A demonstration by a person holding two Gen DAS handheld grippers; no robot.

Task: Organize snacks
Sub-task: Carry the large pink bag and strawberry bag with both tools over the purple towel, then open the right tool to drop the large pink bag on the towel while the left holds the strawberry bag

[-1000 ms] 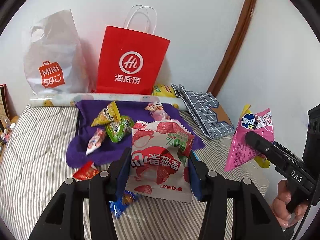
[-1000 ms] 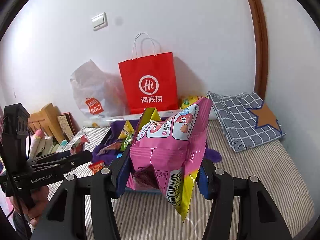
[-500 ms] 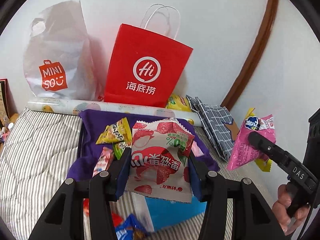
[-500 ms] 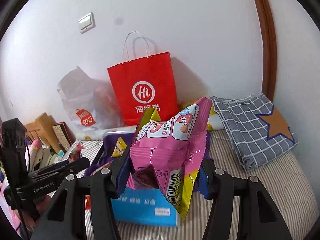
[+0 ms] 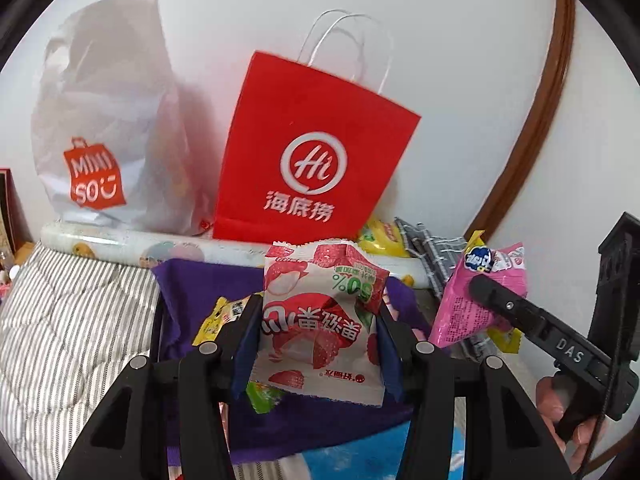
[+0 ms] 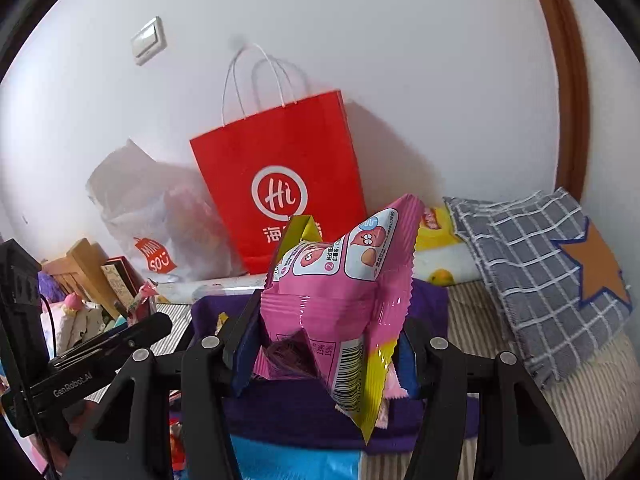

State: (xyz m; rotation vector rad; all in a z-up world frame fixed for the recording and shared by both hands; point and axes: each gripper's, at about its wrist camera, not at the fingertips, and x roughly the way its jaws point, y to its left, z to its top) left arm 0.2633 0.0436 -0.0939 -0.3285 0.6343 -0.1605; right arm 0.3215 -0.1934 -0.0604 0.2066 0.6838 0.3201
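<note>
Each gripper holds a packet: left gripper the strawberry packet, right gripper the pink packet; red bag stands straight ahead.

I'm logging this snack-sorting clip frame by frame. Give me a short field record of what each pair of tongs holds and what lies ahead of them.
left tongs: shut on strawberry snack packet, printed side facing the camera
right tongs: shut on pink snack bag, barcode showing
below: purple cloth with loose snacks, on striped bedding
behind: red paper bag upright by the wall, white plastic bag to its left
right side: grey checked cloth with an orange star
</note>
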